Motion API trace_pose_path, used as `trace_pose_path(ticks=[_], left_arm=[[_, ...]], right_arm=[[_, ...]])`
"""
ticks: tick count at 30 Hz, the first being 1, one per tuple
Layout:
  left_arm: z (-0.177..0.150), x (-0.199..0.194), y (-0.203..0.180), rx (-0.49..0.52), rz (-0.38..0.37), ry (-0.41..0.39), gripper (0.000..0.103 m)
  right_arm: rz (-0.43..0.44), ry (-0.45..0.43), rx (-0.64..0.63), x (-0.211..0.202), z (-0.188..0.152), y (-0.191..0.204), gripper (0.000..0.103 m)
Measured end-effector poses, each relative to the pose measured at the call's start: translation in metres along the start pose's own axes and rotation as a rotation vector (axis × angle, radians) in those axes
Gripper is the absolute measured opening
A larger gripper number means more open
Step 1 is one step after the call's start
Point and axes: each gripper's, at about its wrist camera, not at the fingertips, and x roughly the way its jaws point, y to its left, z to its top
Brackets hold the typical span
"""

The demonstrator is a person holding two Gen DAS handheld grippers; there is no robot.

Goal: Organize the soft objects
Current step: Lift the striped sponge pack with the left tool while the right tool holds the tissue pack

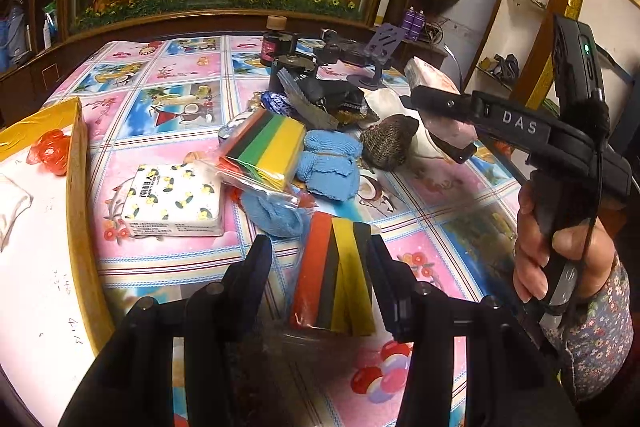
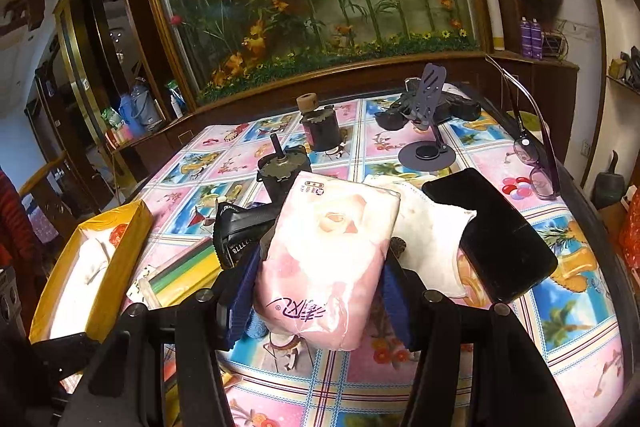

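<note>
My right gripper (image 2: 320, 279) is shut on a pink rose-print tissue pack (image 2: 326, 255) and holds it above the table; it also shows in the left wrist view (image 1: 452, 131). My left gripper (image 1: 320, 259) is open, its jaws apart around a striped sponge pack (image 1: 334, 279) lying on the tablecloth, not pressing it. Further out lie a lemon-print tissue pack (image 1: 174, 201), a second striped sponge pack (image 1: 264, 151), blue knitted cloths (image 1: 328, 167) and a brown knitted piece (image 1: 390, 143). A yellow-rimmed box (image 1: 78, 187) stands at the left, also in the right wrist view (image 2: 120, 247).
Hard items sit at the back: motors (image 2: 320, 131), a purple phone stand (image 2: 428, 131), glasses (image 2: 536, 163), a black phone (image 2: 492, 231) on white cloth (image 2: 432, 239). The box holds a red item (image 1: 50, 151). A wooden-framed glass display borders the table's far edge.
</note>
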Motion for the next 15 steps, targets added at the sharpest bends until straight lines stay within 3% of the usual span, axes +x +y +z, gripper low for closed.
trace_pose_path(ticks=[10,15], left_arm=[[0.0,-0.015,0.007,-0.029,0.026,-0.079,0.048],[0.0,-0.016,0.007,-0.03,0.028,-0.082,0.048]], right_arm=[[-0.027,0.015,0.003,0.011,-0.003,-0.008,0.061],[-0.034,0.006,0.01,0.012,-0.003,-0.013,0.061]])
